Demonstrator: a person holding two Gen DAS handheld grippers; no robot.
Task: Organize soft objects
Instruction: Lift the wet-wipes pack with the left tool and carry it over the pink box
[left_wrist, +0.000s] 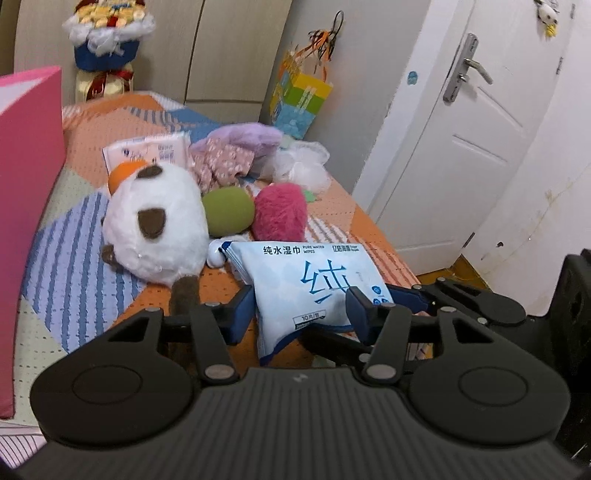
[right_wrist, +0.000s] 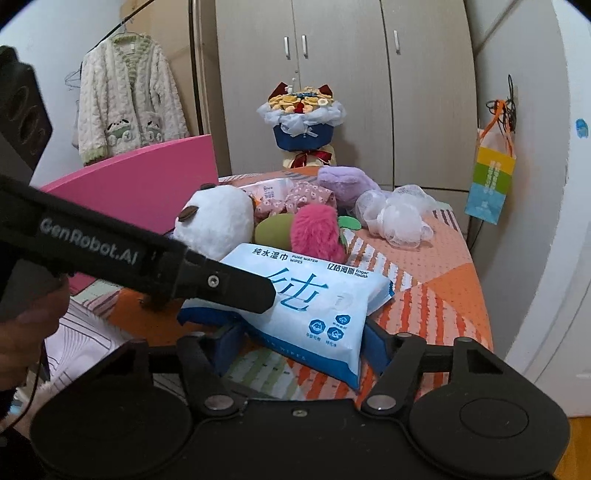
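A light-blue pack of wet wipes (left_wrist: 314, 284) lies on the bed's patterned cover; both grippers hold it. My left gripper (left_wrist: 301, 310) is shut on its near end. My right gripper (right_wrist: 303, 343) is shut on its other end (right_wrist: 314, 314); the left gripper's finger (right_wrist: 229, 286) crosses the pack's top. Behind the pack lie a white plush toy (left_wrist: 159, 221), a green and pink plush (left_wrist: 255, 212), a floral cloth (left_wrist: 221, 162), a purple plush (left_wrist: 243, 136), a white mesh puff (left_wrist: 303, 166) and another wipes pack (left_wrist: 147, 151).
A pink box (left_wrist: 29, 184) stands at the bed's left side. A bouquet (right_wrist: 301, 118) stands at the far end before a wardrobe. A paper bag (right_wrist: 489, 181) hangs on the right wall. A white door (left_wrist: 461, 129) is right of the bed.
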